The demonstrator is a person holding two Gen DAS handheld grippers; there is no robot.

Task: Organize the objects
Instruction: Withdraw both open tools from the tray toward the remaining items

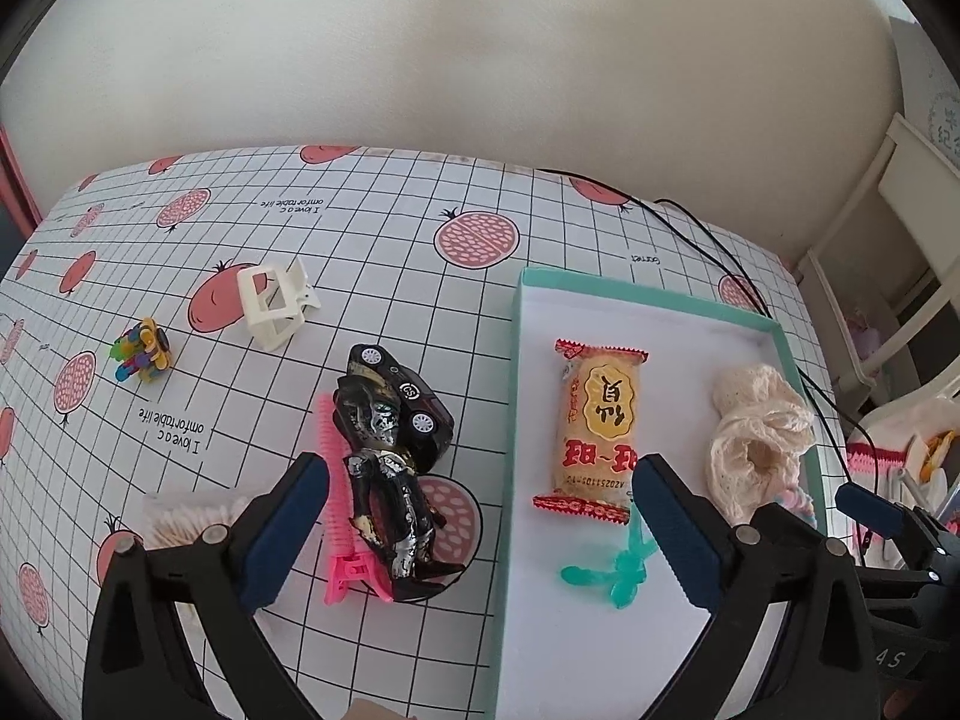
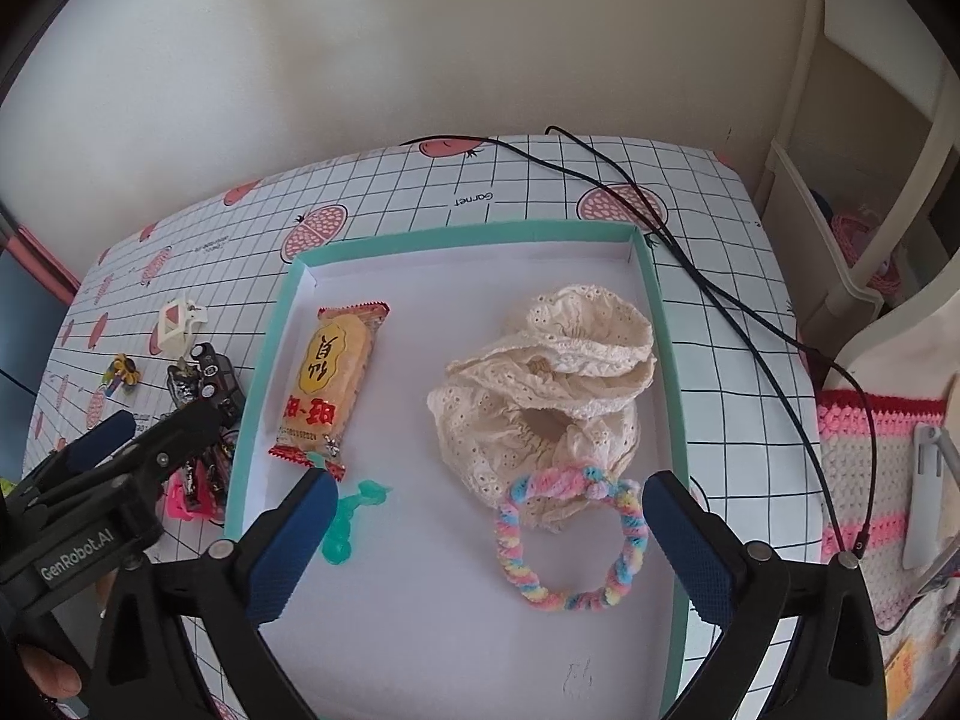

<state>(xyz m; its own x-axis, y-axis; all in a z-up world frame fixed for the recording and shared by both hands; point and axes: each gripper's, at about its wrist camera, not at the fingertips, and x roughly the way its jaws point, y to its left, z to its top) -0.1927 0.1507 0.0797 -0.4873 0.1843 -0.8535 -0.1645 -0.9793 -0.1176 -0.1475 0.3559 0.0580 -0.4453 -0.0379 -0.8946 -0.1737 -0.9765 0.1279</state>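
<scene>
The dark figurine (image 1: pixel 387 480) lies between the wide-spread left claw (image 1: pixel 480 534) fingers.

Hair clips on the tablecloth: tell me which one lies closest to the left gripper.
The pink hair clip, lying against the dark figurine just inside the left gripper. The white hair clip sits farther off, near the colourful small toy.

The surface (image 1: pixel 384 228) wears a white grid cloth printed with pink fruit. On it, toward the right edge, sits a teal tray (image 1: pixel 517 360) (white inside). Left of the tray lie a toy car (image 1: pixel 414 396), a dark figure (image 1: pixel 390 480) leaning over it, and a pink comb (image 1: pixel 336 480) touching the figure. Farther toward the left edge are a white clip (image 1: pixel 273 300), a small coloured toy (image 1: pixel 143 351) and a swab box (image 1: pixel 186 519). A black cable (image 2: pixel 660 222) crosses the far right corner.
</scene>
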